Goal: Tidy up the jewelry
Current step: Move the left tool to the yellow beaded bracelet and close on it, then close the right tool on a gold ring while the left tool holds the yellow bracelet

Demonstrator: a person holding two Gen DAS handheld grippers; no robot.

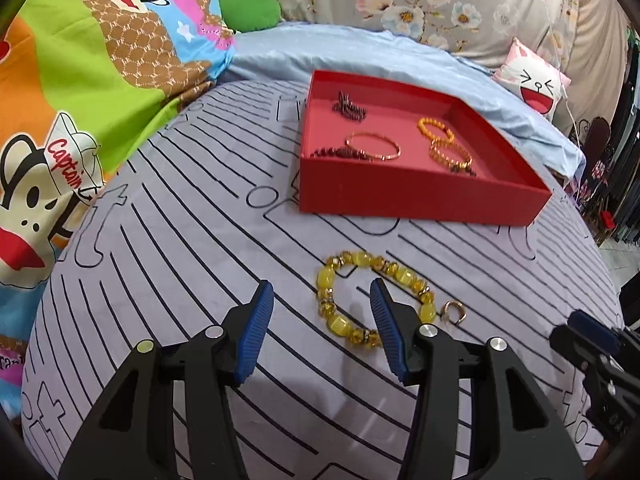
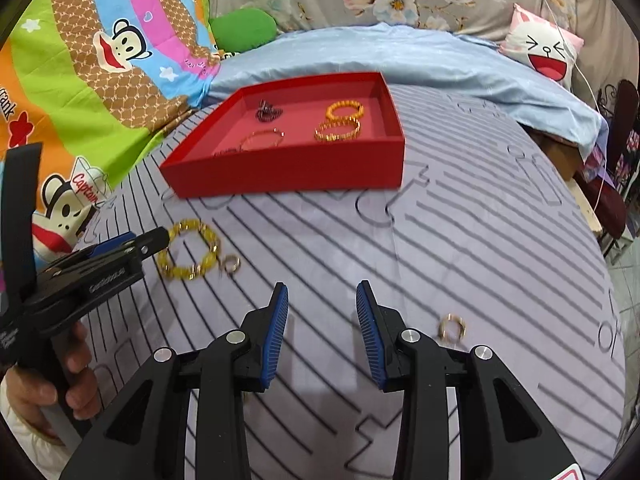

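Only the right wrist view shows a second gold ring (image 2: 452, 328), lower right, beside the right hand-held gripper (image 2: 322, 300), whose jaws stand wide and empty. The left hand-held gripper (image 1: 322, 300), also wide, hovers over the yellow bracelet (image 1: 372, 300) at lower centre; a ring (image 1: 454, 312) lies just beside it. The red tray (image 1: 420, 196), upper centre on the bed (image 1: 180, 240), holds other bracelets.

Bare striped bedsheet (image 2: 460, 240) right of the red tray (image 2: 288, 176): clear passage. Tray wall blocks a low approach from the front. Yellow bead bracelet (image 1: 372, 300) and small gold ring (image 1: 454, 312) touching, near front. Second gold ring (image 2: 452, 328) lies apart, right.
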